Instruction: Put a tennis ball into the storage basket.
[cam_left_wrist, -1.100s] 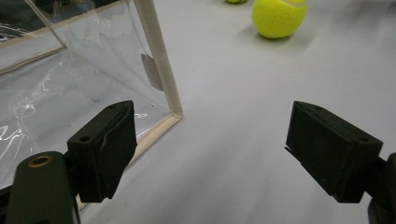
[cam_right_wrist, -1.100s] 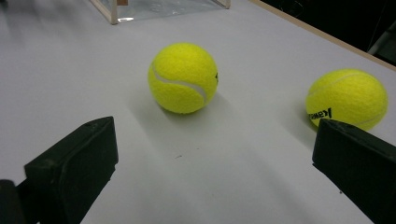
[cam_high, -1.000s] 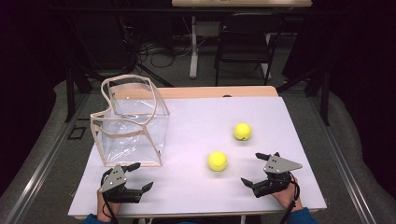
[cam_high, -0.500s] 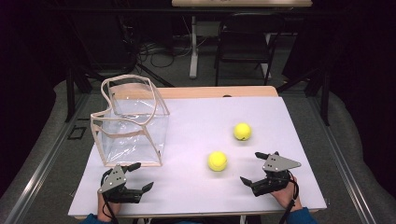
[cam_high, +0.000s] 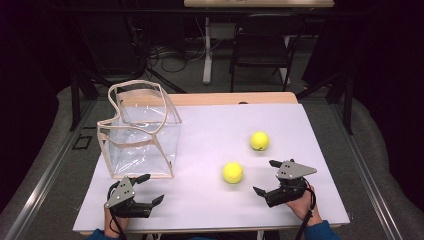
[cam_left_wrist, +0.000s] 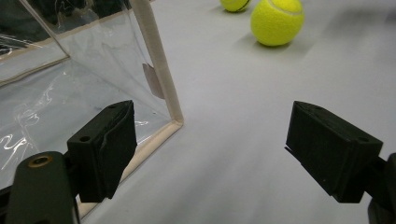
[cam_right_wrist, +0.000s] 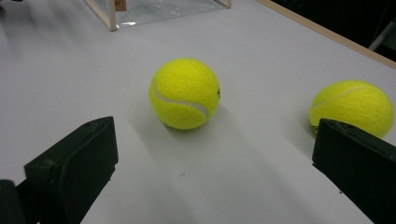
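The right hand-held gripper, jaws spread wide, is lining up on the nearer tennis ball at lower centre; next it needs closing around it. The left hand-held gripper is waiting wide beside the clear bag.

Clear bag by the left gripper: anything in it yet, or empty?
Empty. The clear bag stands open-topped with nothing visible through its walls; both tennis balls lie out on the table.

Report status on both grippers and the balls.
Left gripper and right gripper open, empty. Near yellow tennis ball and far one loose on white table. Path clear.
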